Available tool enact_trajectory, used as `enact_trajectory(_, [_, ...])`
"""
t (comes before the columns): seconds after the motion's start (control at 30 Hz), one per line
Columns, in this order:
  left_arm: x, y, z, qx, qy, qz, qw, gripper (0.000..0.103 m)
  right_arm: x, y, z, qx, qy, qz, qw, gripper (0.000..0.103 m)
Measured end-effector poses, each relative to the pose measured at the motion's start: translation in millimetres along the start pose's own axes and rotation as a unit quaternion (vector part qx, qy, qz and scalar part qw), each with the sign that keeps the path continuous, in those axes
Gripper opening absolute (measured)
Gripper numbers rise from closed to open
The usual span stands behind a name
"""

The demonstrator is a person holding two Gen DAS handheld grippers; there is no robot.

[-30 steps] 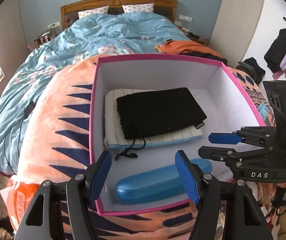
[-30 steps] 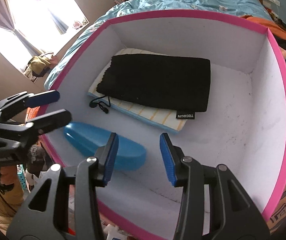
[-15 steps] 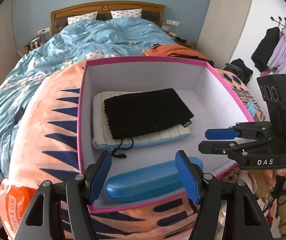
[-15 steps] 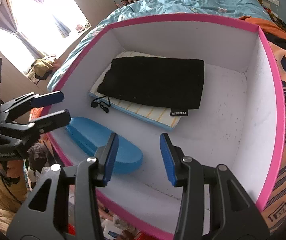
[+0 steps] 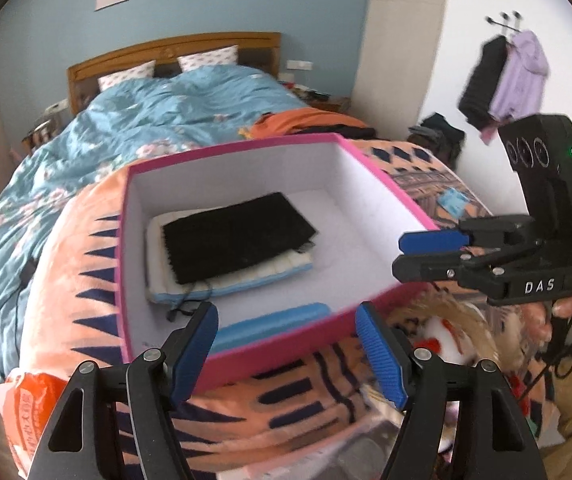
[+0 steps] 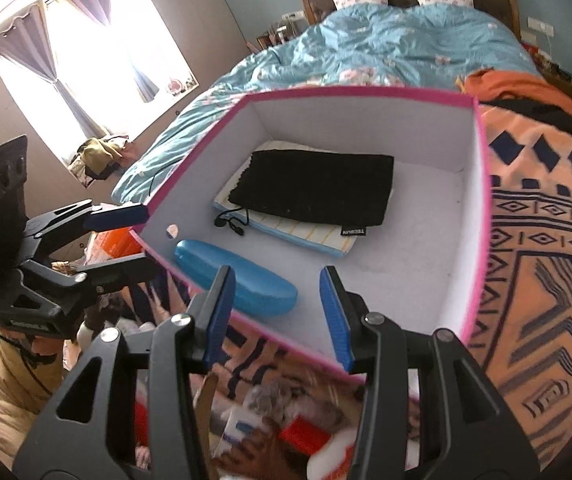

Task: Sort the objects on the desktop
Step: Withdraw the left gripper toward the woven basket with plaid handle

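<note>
Both grippers, the left gripper (image 5: 286, 344) opening and the right gripper (image 6: 276, 316) half-open, are hanging empty at frame bottom, the box (image 6: 482, 216) and its glasses case (image 6: 238, 280) sitting just above, case lengthwise along the near wall.

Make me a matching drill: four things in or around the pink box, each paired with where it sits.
1. black pouch
2. blue case
3. striped pad
4. pink box

a. on the orange patterned blanket
b. directly on the striped pad
c. on the box floor by the near wall
d. under the black pouch

Pairs: 1-b, 2-c, 3-d, 4-a
</note>
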State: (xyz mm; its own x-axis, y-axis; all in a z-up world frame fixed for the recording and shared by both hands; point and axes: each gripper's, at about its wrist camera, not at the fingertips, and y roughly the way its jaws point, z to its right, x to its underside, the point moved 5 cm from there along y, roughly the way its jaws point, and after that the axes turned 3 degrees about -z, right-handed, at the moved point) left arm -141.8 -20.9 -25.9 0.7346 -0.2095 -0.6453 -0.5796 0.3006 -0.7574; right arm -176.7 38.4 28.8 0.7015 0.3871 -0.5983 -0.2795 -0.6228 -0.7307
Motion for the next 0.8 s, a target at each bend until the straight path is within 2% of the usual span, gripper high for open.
enact_trajectory(0.17, [12, 2, 29, 0.025, 0.030, -0.014, 0.9992, 0.073, 27, -22, 0, 0.028, -0.008, 0.003, 1.000, 0.046])
enact_trajectory(0.53, [43, 33, 58, 0.035, 0.046, -0.078, 0.9953, 0.073, 108, -41, 27, 0.095, 0.040, -0.028, 0.994, 0.046])
enact_trajectory(0.63, [51, 42, 62, 0.045, 0.041, -0.095, 0.9936, 0.073, 122, -46, 32, 0.095, 0.057, -0.026, 0.993, 0.046])
enact_trajectory(0.77, [60, 46, 68, 0.060, 0.038, -0.110, 0.9914, 0.073, 131, -39, 29, 0.073, 0.062, -0.035, 0.995, 0.046])
enact_trajectory(0.8, [61, 45, 70, 0.062, 0.038, -0.112, 0.9911, 0.073, 132, -38, 28, 0.078, 0.057, -0.034, 0.995, 0.041])
